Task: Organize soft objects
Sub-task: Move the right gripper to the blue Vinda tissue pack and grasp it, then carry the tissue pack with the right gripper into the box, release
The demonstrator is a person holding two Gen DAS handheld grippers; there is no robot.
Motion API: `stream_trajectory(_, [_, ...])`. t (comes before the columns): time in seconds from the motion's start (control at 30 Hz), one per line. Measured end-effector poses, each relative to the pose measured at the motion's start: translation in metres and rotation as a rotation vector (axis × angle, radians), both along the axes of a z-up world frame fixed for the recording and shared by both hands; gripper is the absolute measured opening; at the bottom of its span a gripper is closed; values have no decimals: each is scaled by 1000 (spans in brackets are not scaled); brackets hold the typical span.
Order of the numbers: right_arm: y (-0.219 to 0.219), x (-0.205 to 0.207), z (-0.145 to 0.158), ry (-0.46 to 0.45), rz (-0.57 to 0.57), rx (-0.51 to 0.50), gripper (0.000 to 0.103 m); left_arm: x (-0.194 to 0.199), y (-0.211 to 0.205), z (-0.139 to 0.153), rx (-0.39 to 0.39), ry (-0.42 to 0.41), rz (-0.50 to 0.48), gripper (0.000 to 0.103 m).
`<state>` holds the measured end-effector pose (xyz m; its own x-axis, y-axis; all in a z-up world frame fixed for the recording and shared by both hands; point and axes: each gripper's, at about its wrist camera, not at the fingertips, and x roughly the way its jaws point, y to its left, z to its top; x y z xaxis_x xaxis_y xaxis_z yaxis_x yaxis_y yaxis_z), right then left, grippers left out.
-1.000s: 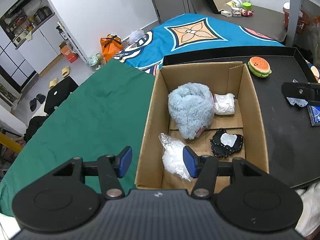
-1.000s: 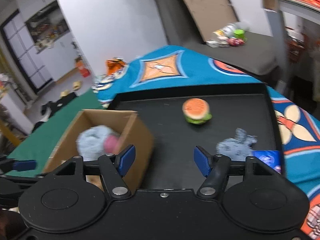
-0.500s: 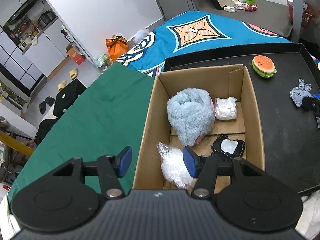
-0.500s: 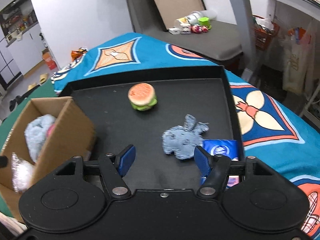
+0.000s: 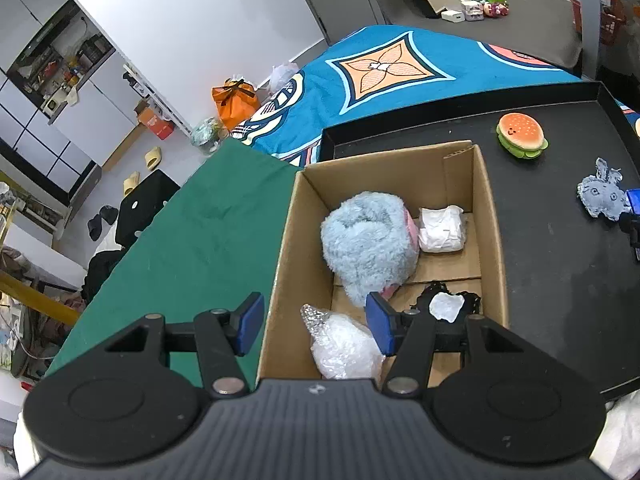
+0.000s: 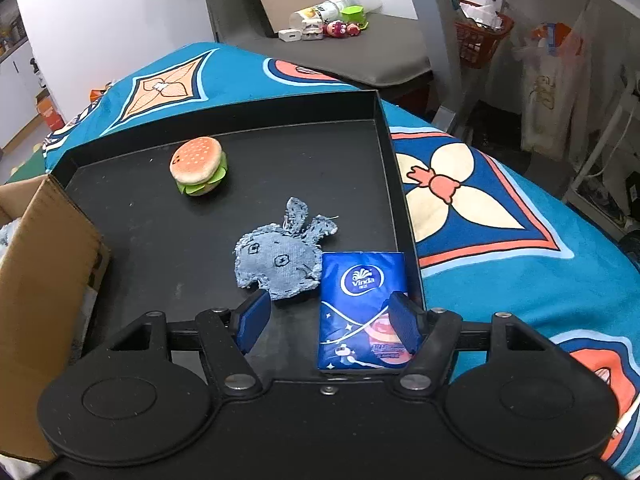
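Denim rabbit [image 6: 280,260] flat beside tissue pack [image 6: 360,304]

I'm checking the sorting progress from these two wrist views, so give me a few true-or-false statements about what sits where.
1. The fluffy light-blue plush lies inside the brown cardboard box. True.
2. The burger-shaped plush toy is in the box. False: it sits on the black tray, outside the box.
3. The blue denim rabbit-head patch touches the blue Vinda tissue pack. True.
4. The right tongs are clamped on the denim patch. False: they are open and hold nothing.
5. The left tongs hold the crinkled clear plastic bag. False: they are open and empty.
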<state>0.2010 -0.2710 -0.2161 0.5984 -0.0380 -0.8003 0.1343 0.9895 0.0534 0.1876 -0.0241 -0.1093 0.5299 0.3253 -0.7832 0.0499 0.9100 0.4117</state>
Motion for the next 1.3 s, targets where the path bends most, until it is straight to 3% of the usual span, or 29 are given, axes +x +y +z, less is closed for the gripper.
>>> stream_trajectory(0.6, [3, 4, -14, 33, -14, -54, 71, -1, 1, 3, 19, -10, -6, 55])
stream_trajectory(0.67, [2, 5, -15, 27, -19, -57, 63, -2, 4, 3, 17, -9, 1, 55])
stream_trajectory(0.7, [1, 6, -16, 28, -19, -53, 47, -2, 5, 3, 15, -10, 2, 55])
stream_trajectory(0.77, [-4, 6, -18, 34, -39, -33, 38, -3, 7, 4, 15, -13, 1, 55])
stream_trajectory(0.83, [-5, 5, -15, 21, -43, -39, 22, -5, 8, 4, 16, -16, 0, 55])
stream_trajectory(1.3, [-5, -7, 9, -95, -40, -2, 20, -15, 22, 14, 12, -39, 16, 55])
